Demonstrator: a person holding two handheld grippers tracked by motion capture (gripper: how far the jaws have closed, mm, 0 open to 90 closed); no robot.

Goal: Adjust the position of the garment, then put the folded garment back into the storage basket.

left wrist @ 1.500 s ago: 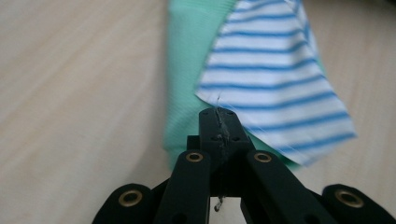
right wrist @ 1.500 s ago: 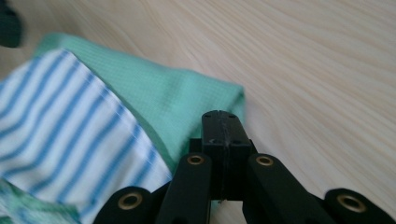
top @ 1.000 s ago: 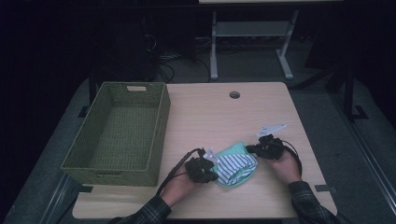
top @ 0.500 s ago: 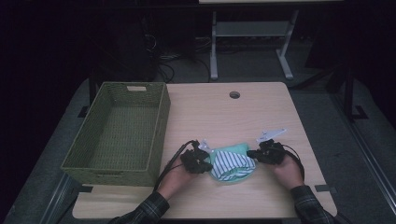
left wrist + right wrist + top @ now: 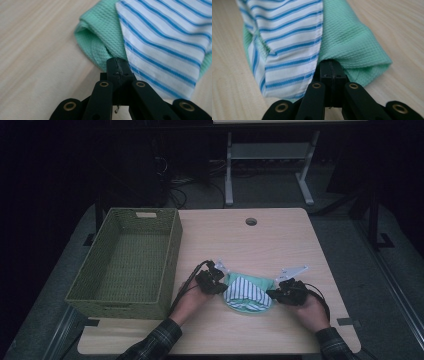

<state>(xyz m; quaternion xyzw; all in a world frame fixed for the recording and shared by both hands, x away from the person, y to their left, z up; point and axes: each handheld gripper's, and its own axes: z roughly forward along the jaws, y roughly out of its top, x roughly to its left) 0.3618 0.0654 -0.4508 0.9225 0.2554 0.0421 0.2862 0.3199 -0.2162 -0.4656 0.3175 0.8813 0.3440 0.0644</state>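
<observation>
Folded cloth (image 5: 248,292) beside wicker basket (image 5: 127,257)

A green woven basket (image 5: 125,262) sits along the left edge of the table (image 5: 260,245), open side up, its long side running from the far left corner toward the near one. Up by the far edge, about midway, there's a small round hole (image 5: 251,221) in the light wood. Beyond the table, on the dark floor, stands a pale metal frame (image 5: 267,167) with two legs, and cables (image 5: 187,190) lie tangled to its left.
</observation>
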